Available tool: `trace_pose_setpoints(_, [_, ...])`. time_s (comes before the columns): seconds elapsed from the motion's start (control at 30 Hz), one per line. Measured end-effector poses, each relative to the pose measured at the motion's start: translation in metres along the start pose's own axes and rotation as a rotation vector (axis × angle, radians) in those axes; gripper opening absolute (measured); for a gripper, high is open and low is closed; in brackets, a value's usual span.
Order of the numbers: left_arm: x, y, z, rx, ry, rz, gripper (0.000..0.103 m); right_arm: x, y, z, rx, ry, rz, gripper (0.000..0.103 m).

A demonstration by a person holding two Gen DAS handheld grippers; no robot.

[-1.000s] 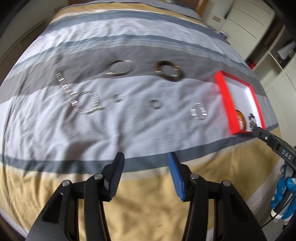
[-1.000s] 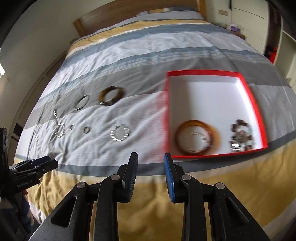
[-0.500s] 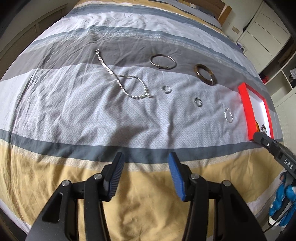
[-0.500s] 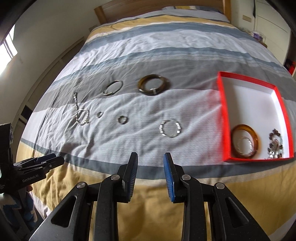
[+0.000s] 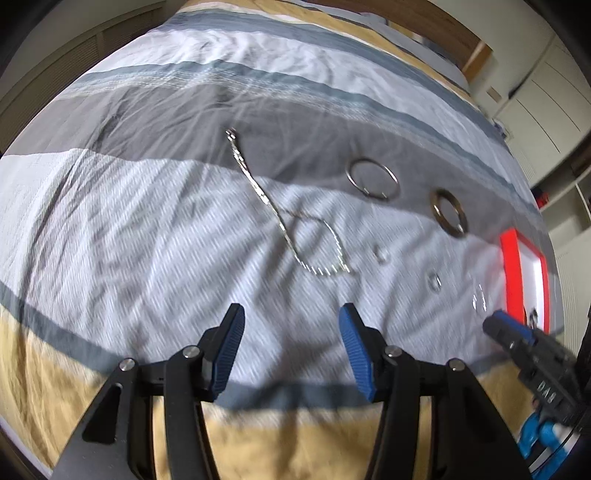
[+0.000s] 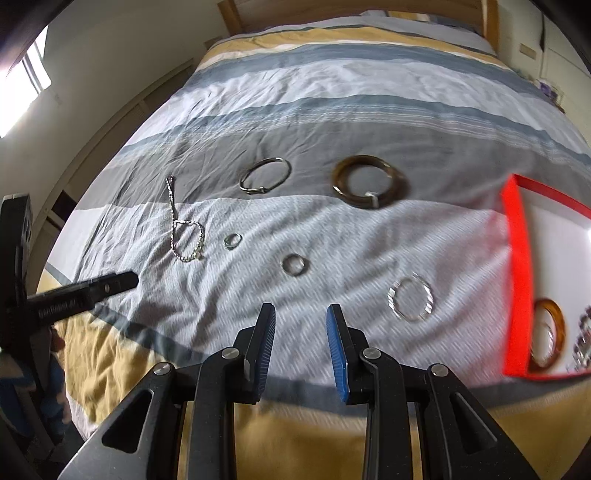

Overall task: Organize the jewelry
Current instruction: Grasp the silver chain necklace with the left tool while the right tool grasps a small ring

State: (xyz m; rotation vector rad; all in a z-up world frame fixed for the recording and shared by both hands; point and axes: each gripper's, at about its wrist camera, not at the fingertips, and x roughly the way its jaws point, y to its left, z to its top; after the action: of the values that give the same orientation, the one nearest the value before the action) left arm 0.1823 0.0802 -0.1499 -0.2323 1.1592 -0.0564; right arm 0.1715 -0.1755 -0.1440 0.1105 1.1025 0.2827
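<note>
Jewelry lies spread on a striped bedspread. A silver chain [image 5: 291,225] [image 6: 184,236] lies ahead of my open, empty left gripper [image 5: 291,328]. A thin silver bangle [image 5: 373,179] [image 6: 265,175], a brown bangle [image 5: 448,218] [image 6: 369,182], two small rings [image 6: 232,240] [image 6: 294,264] and a sparkly silver bracelet [image 6: 410,299] lie further right. My right gripper [image 6: 300,328] is open and empty, just short of the sparkly bracelet and the rings. A red box [image 6: 517,280] [image 5: 511,273] at the right holds an amber bangle [image 6: 546,336] and a beaded piece.
The bed's near edge with its yellow stripe [image 6: 295,435] is below both grippers. White cupboards [image 5: 543,99] stand past the bed's right side. A wall and window [image 6: 33,70] are at the left. A wooden headboard [image 6: 351,9] is at the far end.
Both grippers have swung left and closer to the bedspread. The chain now sits ahead of the left gripper, and the red box has slid to the right edge of both views.
</note>
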Motion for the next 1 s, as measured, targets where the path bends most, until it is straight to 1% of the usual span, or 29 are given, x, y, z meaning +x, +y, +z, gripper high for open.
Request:
trace_pose_setpoints(0.2, [0.023, 0.018, 0.034, -0.062, -0.009, 0.009, 0.051, 0.033, 0.009, 0.019, -0.027, 0.022, 0.015, 0.029])
trace_pose_setpoints(0.33, [0.045, 0.022, 0.055, -0.102, 0.007, -0.009, 0.051, 0.052, 0.01, 0.026, -0.032, 0.042, 0.017, 0.029])
trace_pose_setpoints(0.47, [0.067, 0.017, 0.068, -0.127, 0.027, -0.035, 0.051, 0.067, 0.006, 0.031, -0.022, 0.055, 0.013, 0.029])
trace_pose_setpoints(0.63, [0.095, 0.021, 0.079, -0.19, 0.065, -0.022, 0.051, 0.078, 0.002, 0.034, -0.013, 0.067, 0.013, 0.031])
trace_pose_setpoints(0.7, [0.099, 0.02, 0.079, -0.191, 0.069, -0.01, 0.051, 0.082, 0.001, 0.034, -0.016, 0.073, 0.014, 0.031])
trace_pose_setpoints(0.8, [0.101, 0.012, 0.078, -0.149, 0.058, 0.019, 0.051, 0.088, 0.001, 0.033, -0.018, 0.08, 0.014, 0.031])
trace_pose_setpoints(0.9, [0.103, 0.01, 0.077, -0.139, 0.05, 0.019, 0.05, 0.091, 0.002, 0.034, -0.013, 0.081, 0.012, 0.031])
trace_pose_setpoints(0.93, [0.103, 0.01, 0.077, -0.138, 0.047, 0.022, 0.046, 0.092, 0.003, 0.034, -0.013, 0.08, 0.012, 0.031])
trace_pose_setpoints(0.97, [0.102, 0.011, 0.075, -0.136, 0.044, 0.027, 0.04, 0.093, 0.003, 0.034, -0.015, 0.082, 0.012, 0.031])
trace_pose_setpoints(1.0, [0.099, 0.014, 0.072, -0.134, 0.041, 0.029, 0.037, 0.093, 0.004, 0.034, -0.019, 0.083, 0.01, 0.028])
